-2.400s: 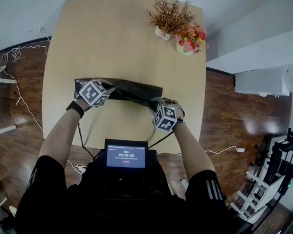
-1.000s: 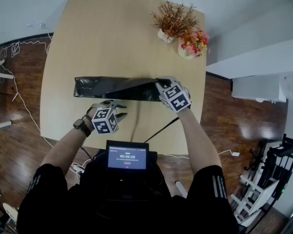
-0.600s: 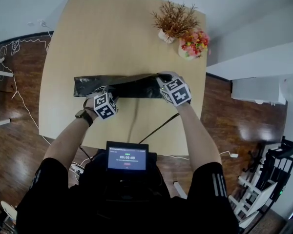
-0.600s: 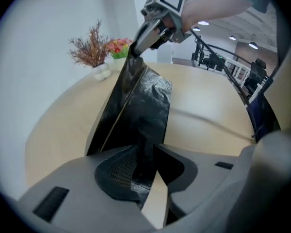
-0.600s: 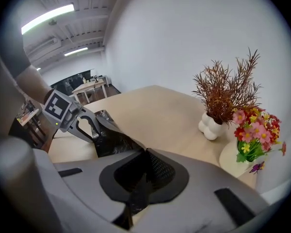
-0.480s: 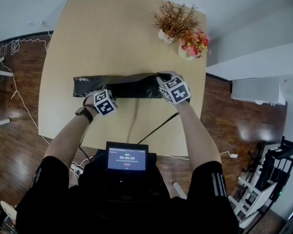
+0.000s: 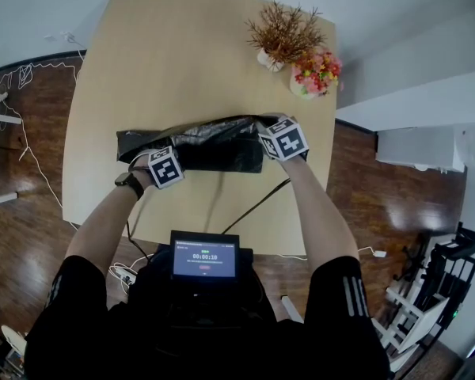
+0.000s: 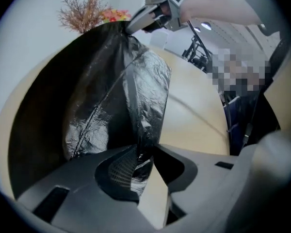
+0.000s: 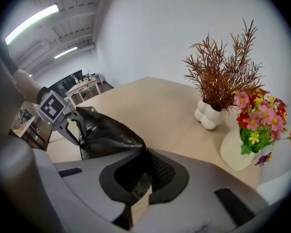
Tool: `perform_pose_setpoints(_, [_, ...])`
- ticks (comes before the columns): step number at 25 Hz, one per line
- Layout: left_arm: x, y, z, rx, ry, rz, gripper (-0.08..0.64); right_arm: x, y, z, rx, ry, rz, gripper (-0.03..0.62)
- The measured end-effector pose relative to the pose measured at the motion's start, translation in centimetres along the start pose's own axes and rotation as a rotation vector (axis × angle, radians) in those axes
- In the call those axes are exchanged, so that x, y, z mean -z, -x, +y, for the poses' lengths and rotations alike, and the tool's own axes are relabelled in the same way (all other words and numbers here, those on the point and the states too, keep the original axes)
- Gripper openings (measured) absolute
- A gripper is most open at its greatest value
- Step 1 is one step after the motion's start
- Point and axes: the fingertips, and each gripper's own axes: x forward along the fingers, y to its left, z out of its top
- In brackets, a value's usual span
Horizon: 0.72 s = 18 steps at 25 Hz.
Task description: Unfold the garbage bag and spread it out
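A black garbage bag [image 7: 214,142] lies as a long strip across the wooden table [image 7: 190,54]. My right gripper [image 7: 264,127] is shut on the bag's right end and holds it a little above the table; film [image 9: 104,135] is pinched in my right gripper [image 9: 144,177]. My left gripper [image 7: 153,155] stands steeply over the bag's near left part. Its jaws are slightly apart, and a fold of the film [image 8: 111,96] runs up between them to the right gripper [image 8: 146,17]. In its own view my left gripper [image 8: 144,163] shows a gap.
A dried plant in a white vase [image 7: 283,32] and a pot of coloured flowers [image 7: 313,70] stand at the table's far right corner. A small screen [image 7: 204,256] sits near my body. A cable [image 7: 253,204] crosses the near table edge.
My left gripper has moved from the bare table near me up onto the bag's near left edge. The bag's top layer has risen and bulged between the grippers. The right gripper sank slightly.
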Motion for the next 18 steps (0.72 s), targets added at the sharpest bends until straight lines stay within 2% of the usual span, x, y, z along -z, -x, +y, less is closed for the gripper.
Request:
perform_pose_setpoints(4, [1.2, -0.1, -1.7, 0.035, -0.032, 0.030, 0.115, 1.1, -1.2, 0.3, -0.017, 0.007, 0.057, 0.006])
perform_pose_setpoints(9, [1.7, -0.3, -2.5, 0.043, -0.031, 0.028, 0.115, 5.6, -3.5, -0.2, -0.031, 0.000, 0.211, 0.008])
perform_pose_setpoints(13, [2.3, -0.2, -3.3, 0.062, -0.034, 0.036, 0.115, 9.0, -4.3, 0.2, -0.047, 0.007, 0.329, 0.037])
perform_pose_setpoints(18, [2.4, -0.3, -3.4, 0.060, -0.033, 0.040, 0.115, 9.5, -4.3, 0.7, -0.025, 0.045, 0.311, 0.101])
